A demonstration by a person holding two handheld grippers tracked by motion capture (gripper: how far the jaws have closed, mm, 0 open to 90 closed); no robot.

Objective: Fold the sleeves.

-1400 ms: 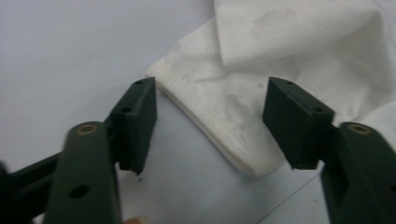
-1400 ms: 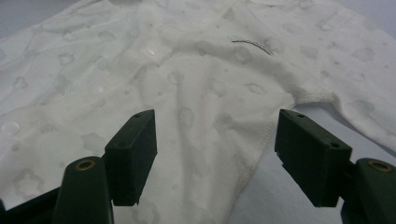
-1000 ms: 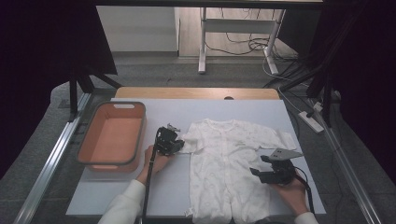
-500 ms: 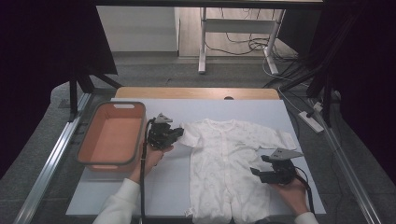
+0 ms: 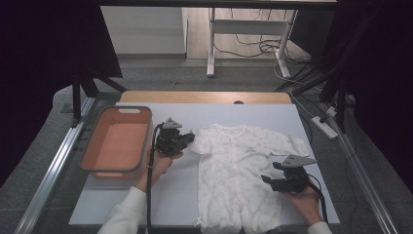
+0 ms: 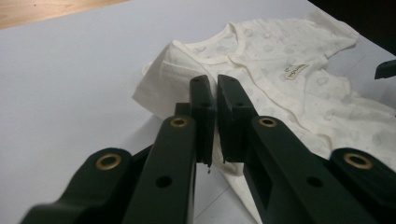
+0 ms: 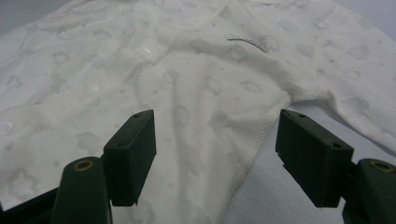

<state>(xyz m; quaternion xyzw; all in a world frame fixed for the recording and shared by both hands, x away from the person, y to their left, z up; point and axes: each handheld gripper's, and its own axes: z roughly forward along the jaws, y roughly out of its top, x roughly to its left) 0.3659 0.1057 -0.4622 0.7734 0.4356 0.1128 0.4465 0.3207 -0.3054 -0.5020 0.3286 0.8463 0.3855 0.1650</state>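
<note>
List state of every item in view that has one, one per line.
baby romper: spread flat, front up, one sleeve folded inward
orange bin: upright, empty
left tool: jaws nearly together, nothing visibly between them, at the folded sleeve
right tool: jaws wide apart, over the romper's side edge, holding nothing

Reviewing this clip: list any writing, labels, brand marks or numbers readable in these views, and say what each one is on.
No text can be read.
Neck label inside the white baby romper: a small cream tag with dark marks, too small and blurred to read.
Orange bin: no marking visible.
Left gripper and right gripper: plain black jaws with brass rivets, no lettering.
</note>
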